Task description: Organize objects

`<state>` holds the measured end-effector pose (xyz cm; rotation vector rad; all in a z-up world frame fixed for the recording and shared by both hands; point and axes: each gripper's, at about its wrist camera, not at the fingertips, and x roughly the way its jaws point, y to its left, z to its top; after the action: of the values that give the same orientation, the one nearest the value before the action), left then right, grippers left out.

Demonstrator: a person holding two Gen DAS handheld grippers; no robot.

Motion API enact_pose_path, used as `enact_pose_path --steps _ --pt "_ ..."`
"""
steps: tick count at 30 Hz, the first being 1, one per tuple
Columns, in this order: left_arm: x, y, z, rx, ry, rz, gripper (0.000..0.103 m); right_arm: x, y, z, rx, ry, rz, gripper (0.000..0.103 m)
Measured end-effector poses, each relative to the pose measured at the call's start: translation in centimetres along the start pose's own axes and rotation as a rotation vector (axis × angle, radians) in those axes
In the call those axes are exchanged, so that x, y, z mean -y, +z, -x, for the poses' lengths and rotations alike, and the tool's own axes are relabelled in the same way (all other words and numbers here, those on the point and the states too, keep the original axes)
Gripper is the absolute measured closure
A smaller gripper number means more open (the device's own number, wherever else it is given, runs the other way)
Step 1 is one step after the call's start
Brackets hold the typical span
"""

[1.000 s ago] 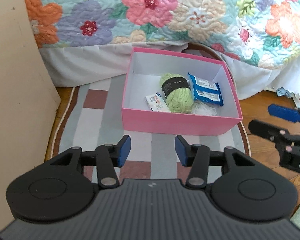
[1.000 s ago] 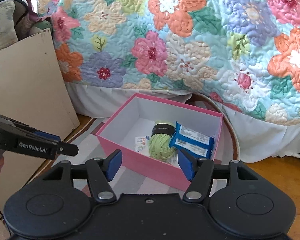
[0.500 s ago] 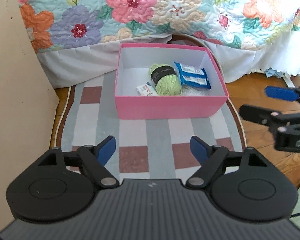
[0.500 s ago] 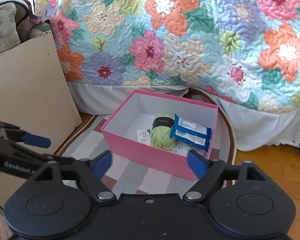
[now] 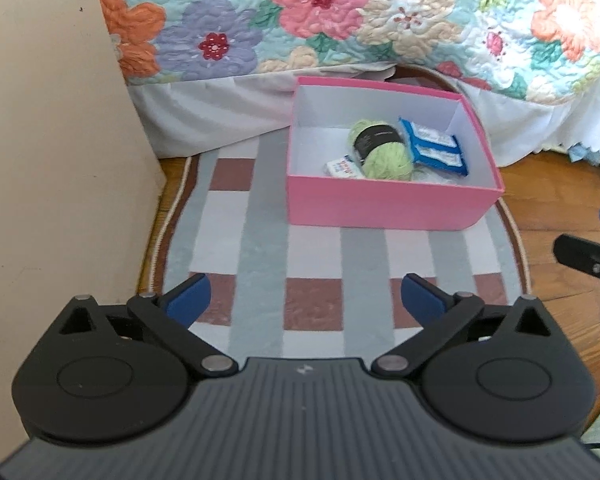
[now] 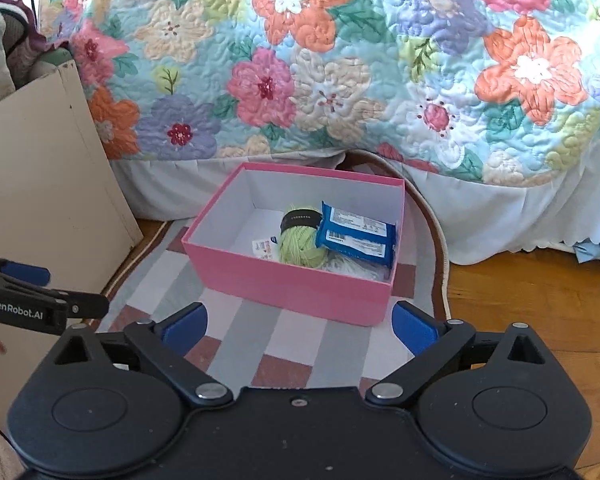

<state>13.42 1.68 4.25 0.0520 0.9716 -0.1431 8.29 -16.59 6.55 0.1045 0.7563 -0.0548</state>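
Left wrist view: we see the left gripper (image 5: 304,298) at the bottom of the frame, jaws opening, blue pads spread wide, nothing between them but the rug (image 5: 260,248). The rug is checked in grey, white and brown and fills the middle of the frame. The pink box (image 5: 388,206) sits on the rug, centre right, lid off, white inside. In it: a ball of green yarn (image 5: 384,156) with a black band, roughly mid-box; a blue packet (image 5: 434,148) just right of the yarn, touching it; a small white packet (image 5: 342,168) at the yarn's lower left, against the near wall. Something pale and wispy lies below the blue packet, too unclear to name. A beige board (image 5: 52,160) takes the left side. A floral quilt (image 5: 340,12) runs across the top, white bed skirt under it. Wood floor (image 5: 548,188) shows at right. The right gripper (image 5: 596,236) pokes in at the right edge, only partly visible.

Right wrist view: the right gripper (image 6: 298,326) is at the bottom, jaws opening, pads wide apart and empty, the box's near corner ahead of them, not touched. Box (image 6: 300,284) in the centre on the rug (image 6: 260,344); yarn (image 6: 300,240), blue packet (image 6: 356,236) leaning on it, white packet (image 6: 266,248) left of the yarn. Left gripper (image 6: 40,294) enters at the left edge, fingers apart. Board (image 6: 44,184) at left, quilt (image 6: 340,60) across the top, floor (image 6: 540,300) at right.
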Motion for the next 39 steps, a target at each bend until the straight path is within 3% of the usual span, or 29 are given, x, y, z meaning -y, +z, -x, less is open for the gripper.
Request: enact_pose_path --steps 6,19,30,39 --pt "-0.3 -0.1 0.1 -0.04 0.043 0.029 0.0 -0.9 -0.6 0.2 -0.021 0.01 0.029 0.003" --pt "-0.4 -0.3 0.3 -0.115 0.038 0.011 0.0 -1.4 -0.2 0.7 -0.053 0.007 0.01 0.003" --pt "-0.2 -0.2 0.8 -0.101 0.016 0.002 0.0 -1.1 -0.4 0.8 -0.079 0.019 -0.029 0.003" --pt "0.3 -0.3 1.0 -0.097 0.014 -0.033 0.0 -0.8 -0.1 1.4 -0.038 -0.021 -0.021 0.003"
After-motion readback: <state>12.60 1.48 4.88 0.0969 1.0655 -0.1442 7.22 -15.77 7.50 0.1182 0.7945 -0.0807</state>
